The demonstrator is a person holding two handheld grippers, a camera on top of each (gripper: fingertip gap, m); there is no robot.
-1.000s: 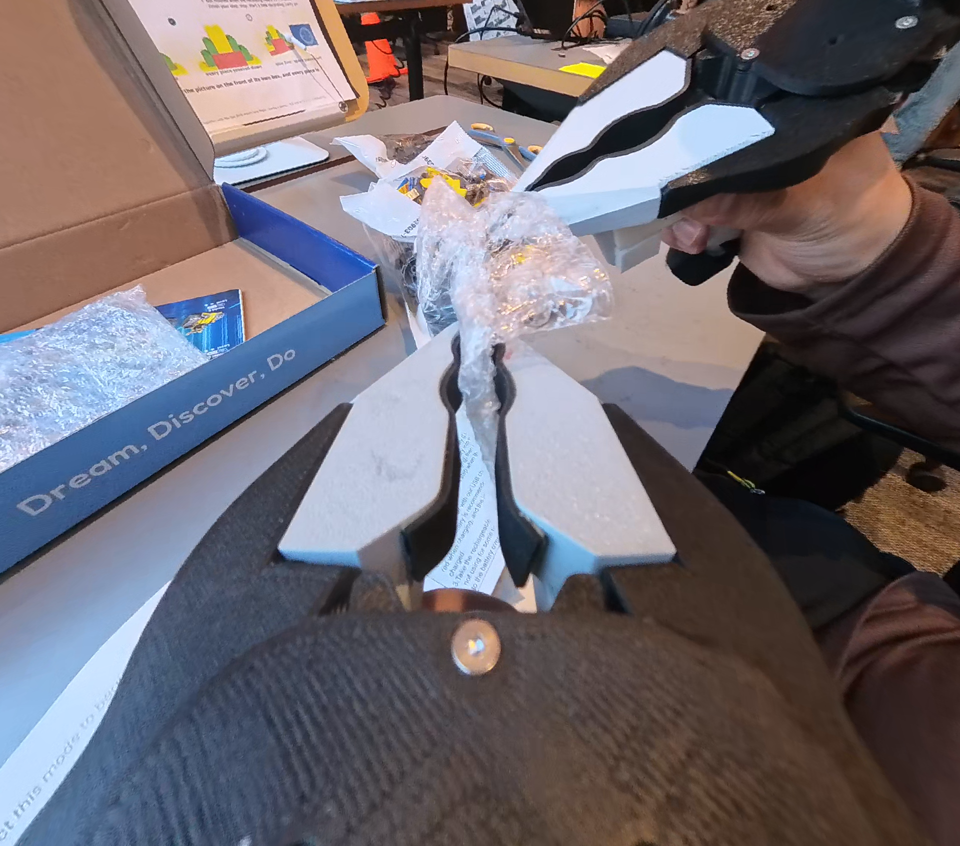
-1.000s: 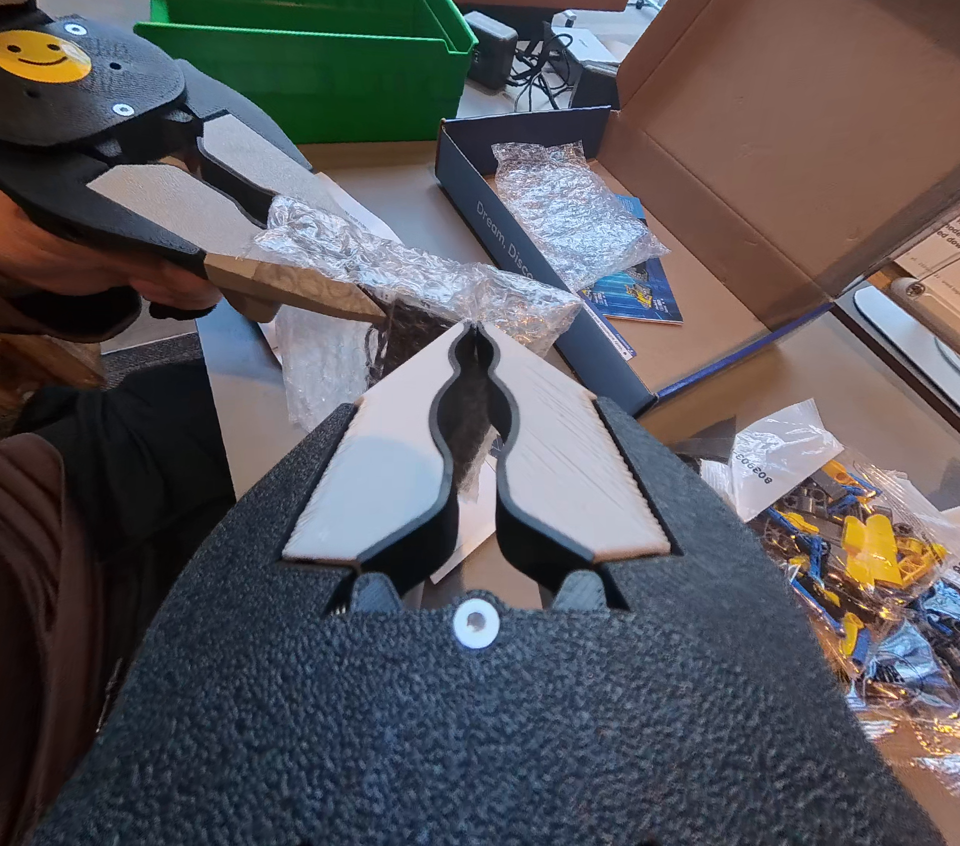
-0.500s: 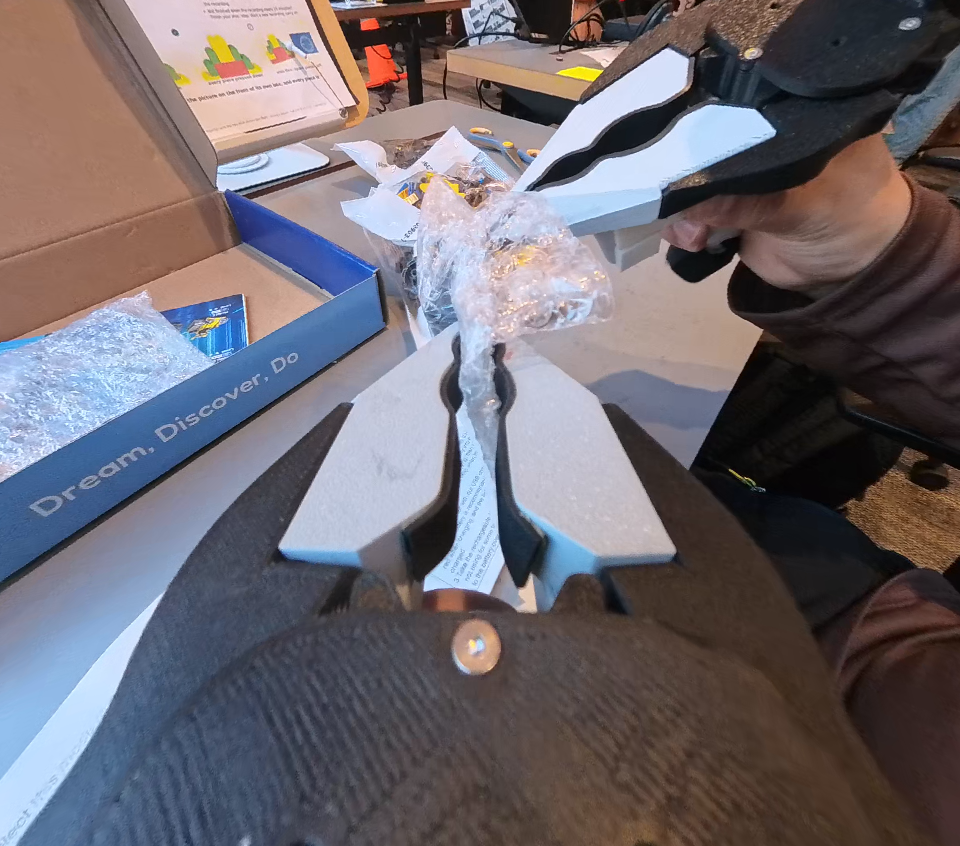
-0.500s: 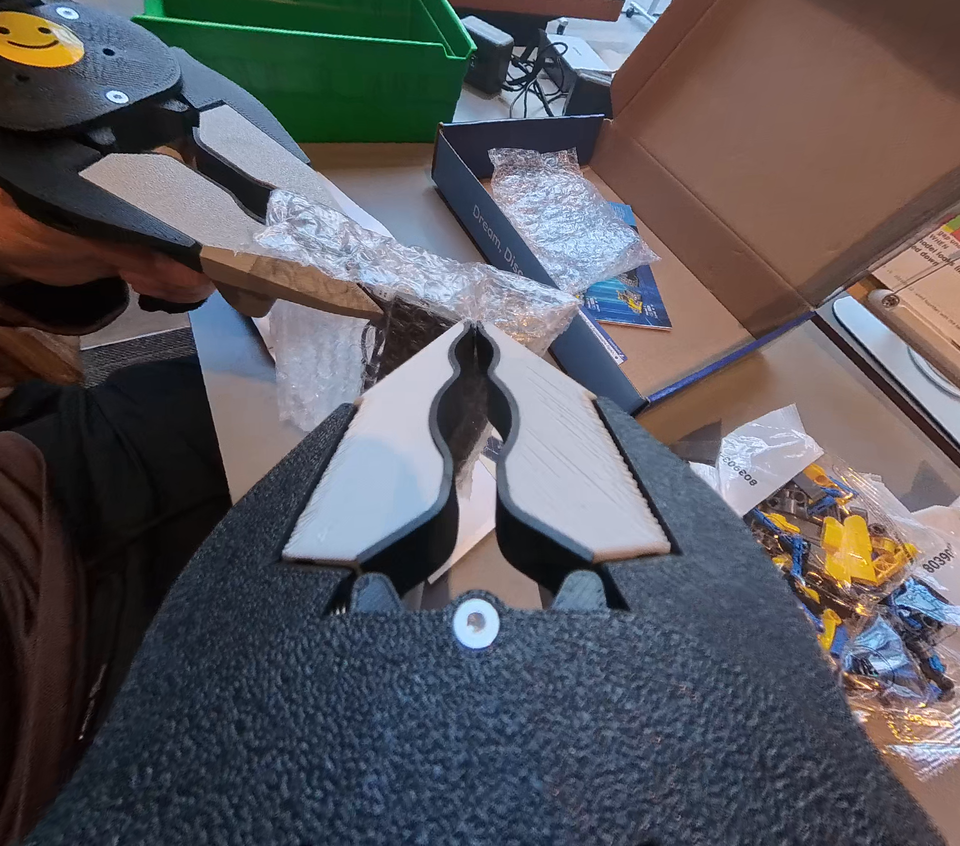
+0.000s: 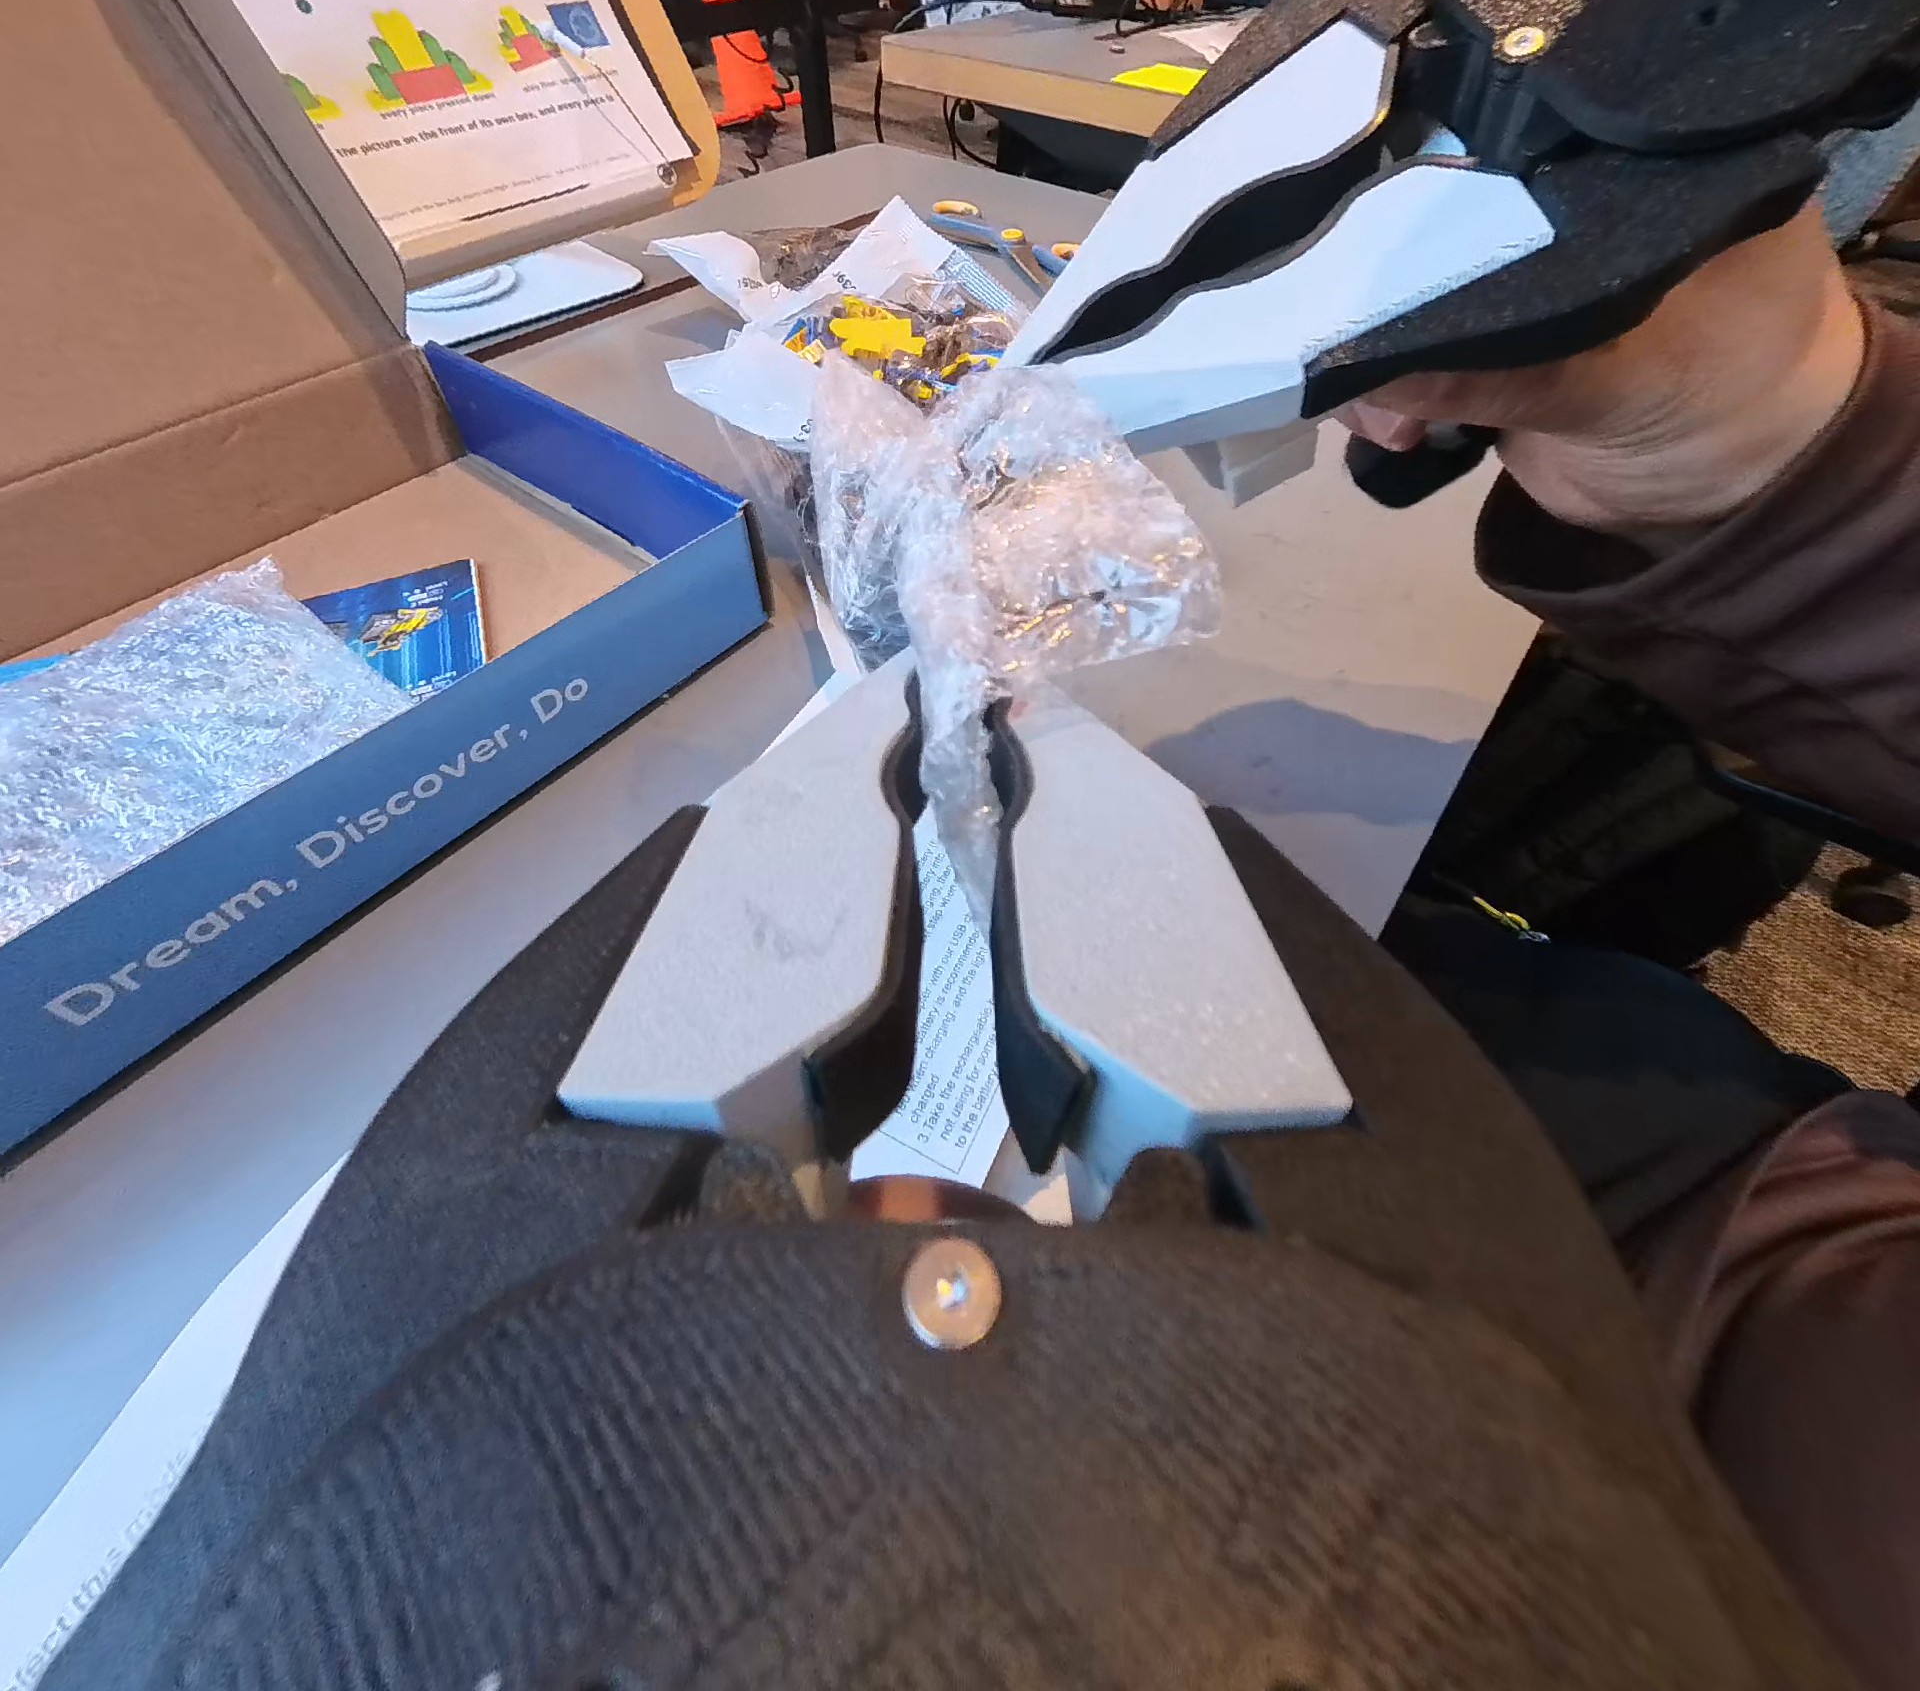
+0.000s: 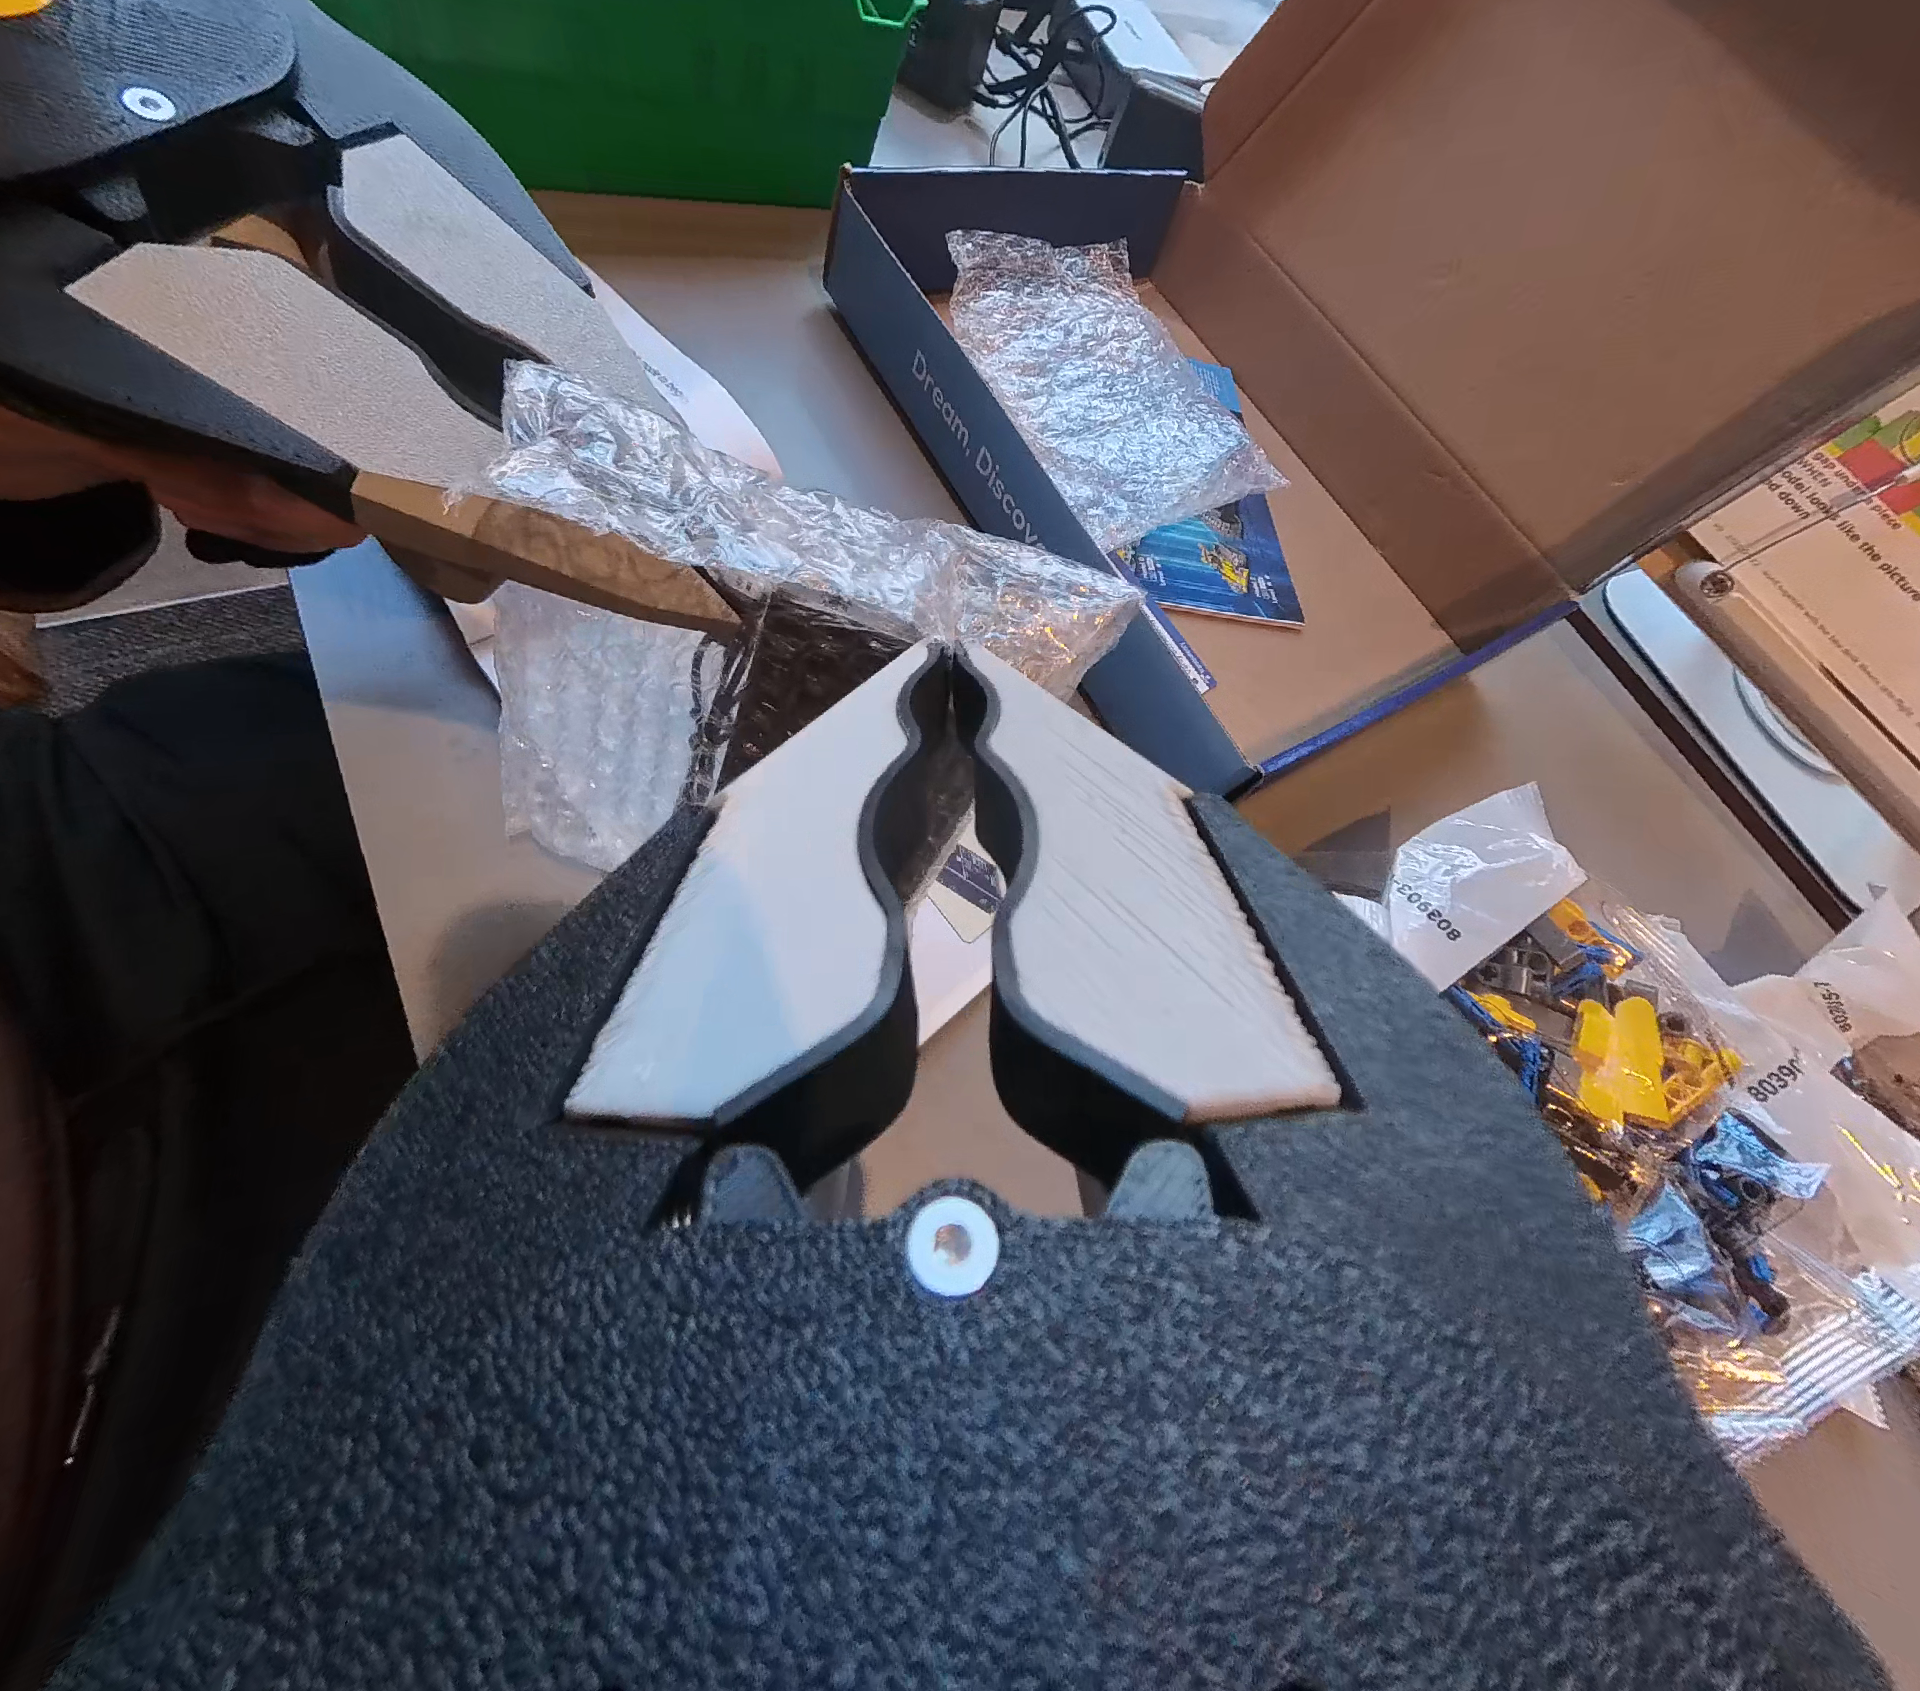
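Two grippers share one crumpled clear bubble-wrap bundle (image 5: pixel 997 519), stretched in the air between them above the grey table (image 5: pixel 1340 654). My left gripper (image 5: pixel 954 711) has its grey fingers pressed together on a twisted end of the wrap. My right gripper (image 6: pixel 948 652) is pinched nearly closed at the tips on the opposite edge of the same bundle. Something dark shows through the wrap, but I cannot tell what it is.

Just to my left sits the open cardboard box with a blue rim (image 5: pixel 436 768); inside it lie a second sheet of bubble wrap (image 5: pixel 156 727) and a small blue booklet (image 5: pixel 416 623). Beyond the bundle, clear plastic bags of yellow, blue and dark small parts (image 6: pixel 1662 1111) lie on the table, with blue-and-orange-handled scissors (image 5: pixel 997 244) behind them. A white printed paper sheet (image 5: pixel 945 1018) lies under my left gripper. A green plastic bin (image 6: pixel 540 0) stands behind the box.
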